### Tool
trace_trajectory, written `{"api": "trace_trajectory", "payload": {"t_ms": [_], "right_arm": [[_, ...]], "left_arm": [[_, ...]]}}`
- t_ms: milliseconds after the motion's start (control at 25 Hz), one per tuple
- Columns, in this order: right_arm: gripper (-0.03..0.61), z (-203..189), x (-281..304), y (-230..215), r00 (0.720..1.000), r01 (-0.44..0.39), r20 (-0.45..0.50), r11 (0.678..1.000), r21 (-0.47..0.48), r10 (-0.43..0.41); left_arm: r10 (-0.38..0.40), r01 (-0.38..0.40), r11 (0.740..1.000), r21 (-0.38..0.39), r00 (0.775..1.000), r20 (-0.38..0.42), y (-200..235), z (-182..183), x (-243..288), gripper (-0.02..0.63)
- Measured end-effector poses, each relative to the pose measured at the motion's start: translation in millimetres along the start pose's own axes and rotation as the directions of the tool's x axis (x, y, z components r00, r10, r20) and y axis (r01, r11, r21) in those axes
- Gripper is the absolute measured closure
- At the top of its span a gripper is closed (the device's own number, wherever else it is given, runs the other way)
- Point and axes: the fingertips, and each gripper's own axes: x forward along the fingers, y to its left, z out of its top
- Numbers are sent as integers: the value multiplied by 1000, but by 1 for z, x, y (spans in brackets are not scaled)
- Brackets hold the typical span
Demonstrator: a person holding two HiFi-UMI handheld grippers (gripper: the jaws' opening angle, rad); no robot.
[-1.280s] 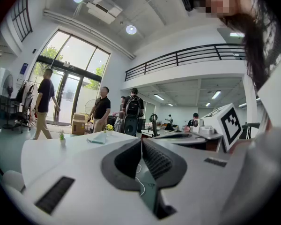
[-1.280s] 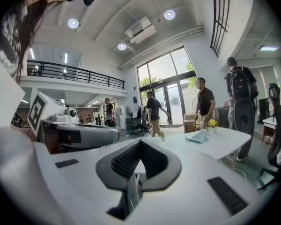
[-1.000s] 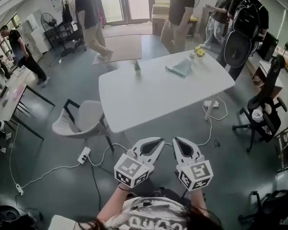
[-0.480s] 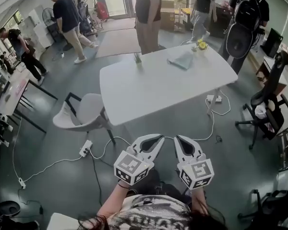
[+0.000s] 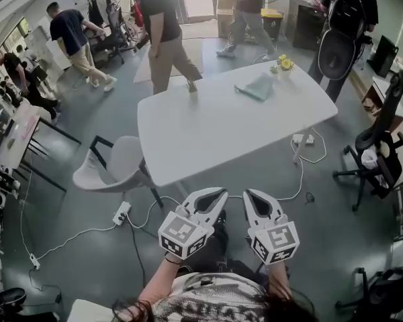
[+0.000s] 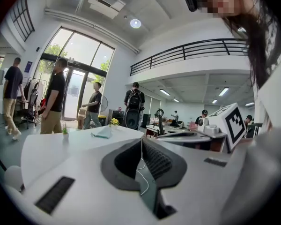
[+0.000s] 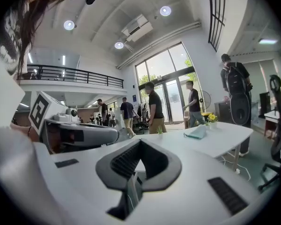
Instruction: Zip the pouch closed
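Note:
A pale teal pouch [image 5: 256, 87] lies flat near the far right end of a white table [image 5: 215, 126]; it also shows small in the left gripper view as the pouch [image 6: 102, 133] and in the right gripper view as the pouch [image 7: 196, 131]. Both grippers hang side by side well short of the table's near edge, over the floor. My left gripper [image 5: 219, 194] is shut with nothing in it. My right gripper [image 5: 250, 195] is shut and holds nothing too. Neither touches the pouch.
A small potted plant [image 5: 191, 90] and yellow flowers [image 5: 282, 64] stand on the table. A white chair [image 5: 114, 166] sits left of it, a power strip [image 5: 121, 213] and cables on the floor. A black office chair [image 5: 379, 146] stands right. Several people walk beyond the table.
Both grippers have drifted slightly toward the table, staying shut. The people beyond the table have walked to new places.

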Motion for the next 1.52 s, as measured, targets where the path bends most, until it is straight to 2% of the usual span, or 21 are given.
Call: {"api": "trace_trajectory", "payload": {"t_ms": [240,560,920,1280,1520], "right_arm": [[580,1,56,-41,999,14,-31,1000,15,-14],[580,30,141,-89,998,27,-50,999,17,-26],[580,42,209,-134,994,67,-82,998,5,-67],[580,44,233,-161,989,110,-105,994,6,-109],[579,42,251,-173,988,90,-124,996,10,-88]], "left_arm": [[-19,19,1000,-14,1000,-7,51,6,48,597],[-55,56,998,-12,998,14,128,42,110,597],[-89,89,995,-35,996,4,193,51,162,596],[-128,127,991,-50,992,-15,215,51,192,597],[-114,112,992,-64,993,-29,229,48,205,597]]}}
